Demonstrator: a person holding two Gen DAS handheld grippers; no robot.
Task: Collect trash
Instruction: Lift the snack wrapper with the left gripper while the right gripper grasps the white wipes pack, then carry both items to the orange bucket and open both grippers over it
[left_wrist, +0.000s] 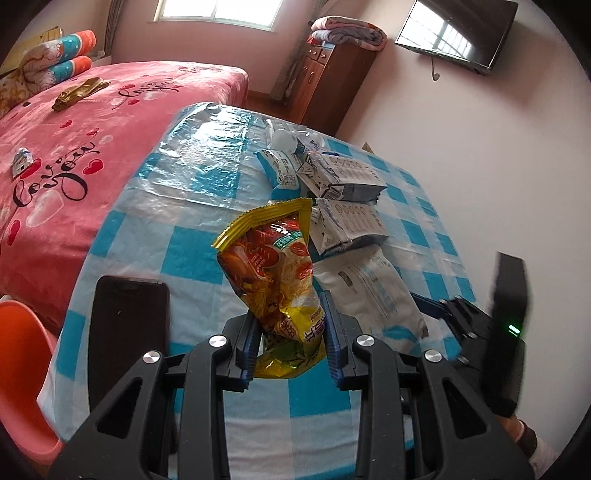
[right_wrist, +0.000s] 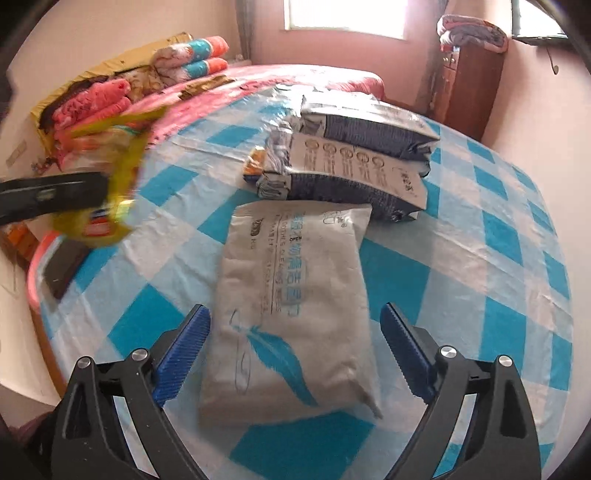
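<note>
My left gripper (left_wrist: 290, 314) is shut on a crumpled yellow and red snack wrapper (left_wrist: 275, 262), held up above the blue checked tablecloth (left_wrist: 192, 254). The right wrist view shows the same wrapper (right_wrist: 110, 177) blurred at the left, in the left gripper's black fingers. My right gripper (right_wrist: 295, 325) stands open over a flat grey-white pouch with a blue feather print (right_wrist: 291, 295); the pouch lies between the blue pads (right_wrist: 184, 350) and they do not press on it. Behind it lie two grey and white packs (right_wrist: 354, 155), stacked.
A dark phone (left_wrist: 127, 332) lies on the table at the left, by an orange chair (left_wrist: 22, 369). More white wrappers and a bottle (left_wrist: 286, 144) sit at the table's far side. A pink bed (left_wrist: 74, 155) with small litter stands beyond; cabinet (left_wrist: 328, 81) and TV at the wall.
</note>
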